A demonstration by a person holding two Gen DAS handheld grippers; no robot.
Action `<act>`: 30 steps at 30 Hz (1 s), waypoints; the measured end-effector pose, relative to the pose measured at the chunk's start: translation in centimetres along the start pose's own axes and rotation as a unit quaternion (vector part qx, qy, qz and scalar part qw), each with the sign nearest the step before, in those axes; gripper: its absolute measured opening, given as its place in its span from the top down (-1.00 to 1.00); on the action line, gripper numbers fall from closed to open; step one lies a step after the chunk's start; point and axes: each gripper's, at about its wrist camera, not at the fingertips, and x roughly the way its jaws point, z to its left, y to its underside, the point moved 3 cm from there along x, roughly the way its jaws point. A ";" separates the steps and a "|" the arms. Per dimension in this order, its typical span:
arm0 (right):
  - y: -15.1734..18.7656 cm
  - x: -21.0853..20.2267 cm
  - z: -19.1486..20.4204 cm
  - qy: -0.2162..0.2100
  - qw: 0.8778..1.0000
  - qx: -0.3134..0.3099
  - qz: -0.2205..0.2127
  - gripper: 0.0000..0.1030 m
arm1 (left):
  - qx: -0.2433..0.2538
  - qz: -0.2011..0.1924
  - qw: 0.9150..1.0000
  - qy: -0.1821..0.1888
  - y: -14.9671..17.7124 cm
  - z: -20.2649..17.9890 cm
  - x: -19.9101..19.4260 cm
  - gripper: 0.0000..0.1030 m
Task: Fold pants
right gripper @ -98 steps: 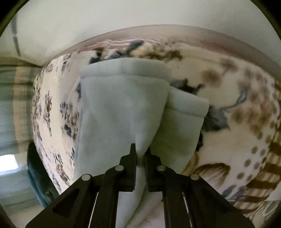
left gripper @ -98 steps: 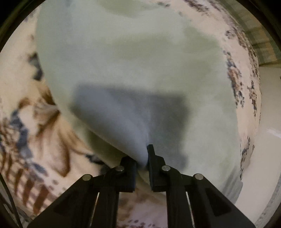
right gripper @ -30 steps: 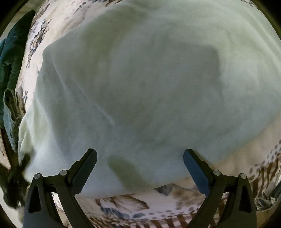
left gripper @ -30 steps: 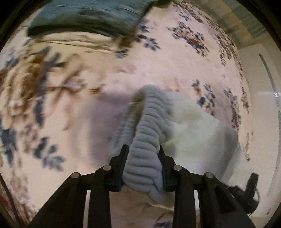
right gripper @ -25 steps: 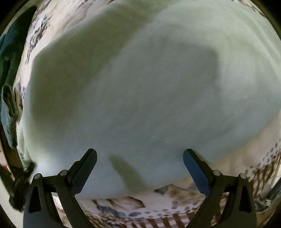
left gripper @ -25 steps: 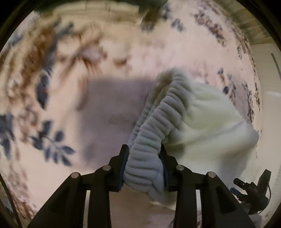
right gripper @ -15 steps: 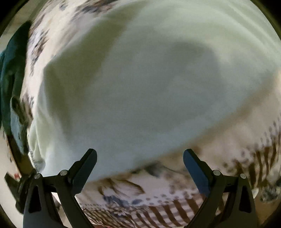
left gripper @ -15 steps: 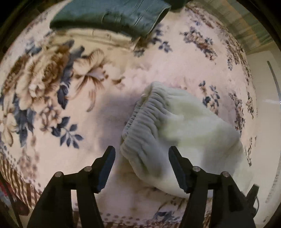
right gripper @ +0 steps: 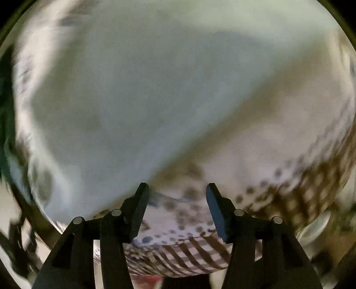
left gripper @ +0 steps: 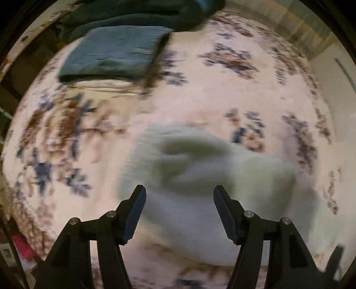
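Observation:
The pale green fleece pants (left gripper: 200, 177) lie folded in a bundle on the floral blanket (left gripper: 89, 133). My left gripper (left gripper: 179, 193) is open and empty, its fingers apart over the near edge of the bundle. In the right wrist view the pants (right gripper: 144, 100) fill most of the picture, blurred by motion. My right gripper (right gripper: 176, 191) is open and empty, just off the pants' near edge, over the blanket (right gripper: 278, 144).
A folded teal garment (left gripper: 115, 53) lies at the far end of the blanket, with a darker green one (left gripper: 138, 15) behind it. The blanket's striped border (right gripper: 184, 255) marks the bed edge near my right gripper. A pale floor (left gripper: 333, 89) lies to the right.
My left gripper let go of the waistband, opened and drew back. My right gripper stayed open, narrowed a little and pulled back toward the blanket's edge. The pants now rest on the blanket.

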 end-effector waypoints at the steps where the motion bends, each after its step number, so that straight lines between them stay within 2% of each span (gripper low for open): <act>1: -0.5 -1.8 1.7 -0.008 0.999 -0.030 -0.024 -0.10 | 0.003 0.011 1.000 0.025 -0.3 -1.8 1.0 -0.20; 2: -1.3 -3.3 3.9 -0.021 0.997 -0.062 -0.047 -0.09 | 0.006 0.020 0.999 0.044 -0.6 -3.1 1.9 -0.20; 3: -2.5 -4.1 6.0 -0.042 0.993 -0.090 -0.062 0.04 | 0.009 0.040 0.996 0.076 -1.0 -5.4 3.7 -0.20; 4: -4.2 -4.4 8.9 -0.077 0.987 -0.125 -0.070 0.20 | 0.013 0.055 0.994 0.096 -1.4 -7.3 5.3 -0.20; 5: -5.6 -4.1 10.9 -0.088 0.983 -0.143 -0.070 0.54 | 0.020 0.068 0.991 0.110 -1.8 -8.9 6.8 -0.20; 6: -7.3 -3.3 12.7 -0.094 0.981 -0.158 -0.065 0.61 | 0.028 0.077 0.990 0.110 -2.4 -10.5 8.6 -0.20; 8: -10.6 -1.1 15.3 -0.111 0.977 -0.177 -0.037 0.77 | 0.047 0.082 0.990 0.100 -3.5 -12.5 11.3 -0.20; 10: -13.8 1.1 16.1 -0.122 0.975 -0.184 -0.003 0.84 | 0.059 0.086 0.993 0.050 -4.4 -12.6 13.9 -0.20; 12: -16.9 2.9 17.0 -0.074 0.976 -0.202 -0.017 0.99 | 0.049 0.098 0.994 0.007 -5.1 -10.7 16.4 -0.24; 13: -18.7 3.4 17.6 -0.047 0.978 -0.198 -0.035 0.99 | 0.039 0.103 0.994 0.006 -5.2 -9.7 17.1 -0.24; 14: -19.7 3.5 17.2 -0.042 0.980 -0.189 -0.040 0.99 | 0.028 0.107 0.994 0.013 -5.3 -8.5 17.5 -0.24; 15: -20.6 3.9 15.8 -0.049 0.984 -0.170 -0.034 1.00 | 0.022 0.106 0.994 0.019 -5.3 -7.9 17.6 -0.24; 17: -21.5 4.5 14.1 -0.088 0.987 -0.134 -0.008 1.00 | 0.024 0.102 0.994 0.007 -5.4 -7.7 16.9 -0.24; 19: -21.5 4.2 13.9 -0.096 0.987 -0.128 0.000 1.00 | 0.013 0.094 0.995 0.004 -5.5 -8.3 15.5 -0.21; 22: -19.2 2.5 17.6 -0.132 0.977 -0.163 -0.021 0.95 | -0.001 0.070 0.996 0.059 -5.8 -11.0 13.2 -0.21; 24: -17.7 2.1 19.9 -0.156 0.968 -0.197 -0.022 0.95 | 0.016 0.071 0.992 0.100 -5.8 -14.0 13.2 -0.27; 25: -17.4 2.4 20.8 -0.156 0.965 -0.209 -0.019 0.95 | 0.032 0.076 0.992 0.099 -5.6 -15.1 13.9 -0.27; 28: -17.9 5.0 21.7 -0.133 0.968 -0.211 -0.008 0.97 | 0.084 0.093 0.992 0.034 -5.1 -16.6 17.9 -0.27; 30: -19.3 5.9 20.8 -0.112 0.975 -0.194 -0.014 1.00 | 0.079 0.095 0.992 0.036 -5.2 -15.8 19.1 -0.31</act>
